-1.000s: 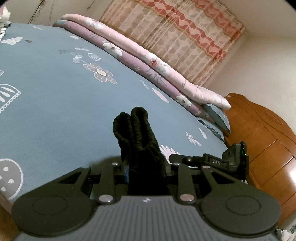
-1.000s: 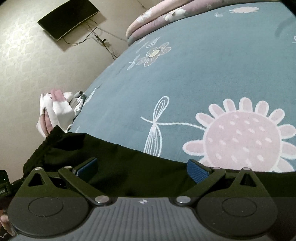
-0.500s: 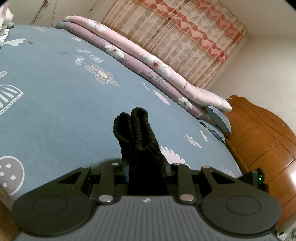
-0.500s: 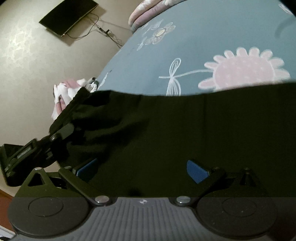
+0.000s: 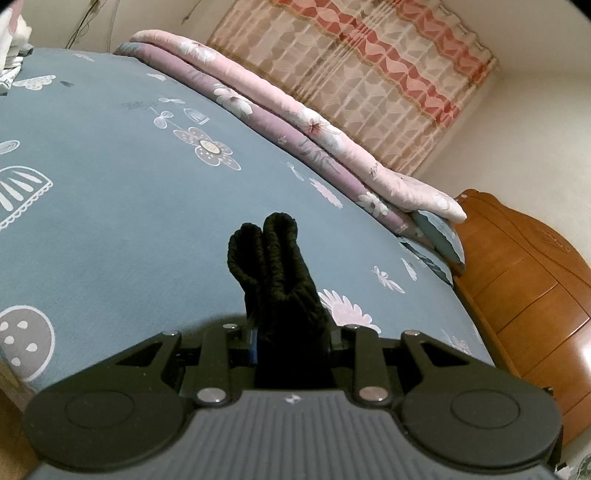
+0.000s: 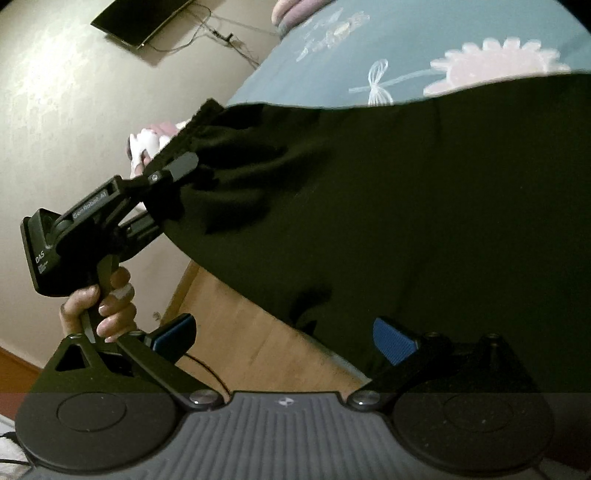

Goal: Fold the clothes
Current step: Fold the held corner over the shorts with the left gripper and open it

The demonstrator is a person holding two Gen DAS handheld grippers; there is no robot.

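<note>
Blue-grey floral sheet covers the bed [image 5: 110, 206], which fills most of both views; a rolled pink quilt [image 5: 295, 122] lies along its far edge in front of a patterned curtain [image 5: 369, 74], and a wooden headboard [image 5: 524, 266] stands at the right. The left hand-held gripper [image 5: 290, 332] is clamped on a bunched, ribbed edge of the black garment [image 5: 273, 258], which sticks up between its fingers. In the right wrist view the garment [image 6: 388, 203] hangs as a broad dark sheet from that left hand-held gripper [image 6: 166, 184], gripped by a hand [image 6: 107, 302], and drapes over the bed edge toward the wood floor [image 6: 240, 332]. The right hand-held gripper [image 6: 284, 338] has its blue pads [image 6: 391, 341] well apart and holds nothing; the cloth lies just beyond them. The garment looks soft, light and limp, so it will sag and crease wherever it is unsupported; the elastic edge is the firmest place to take hold, and a second grip on the same edge, away from the first, should let it be spread flat. A wall-mounted TV [image 6: 140, 18] and loose white items [image 6: 147, 144] behind the cloth stay clear of the work. The bed edge and hanging fabric may hide the hem from the right hand-held gripper.
</note>
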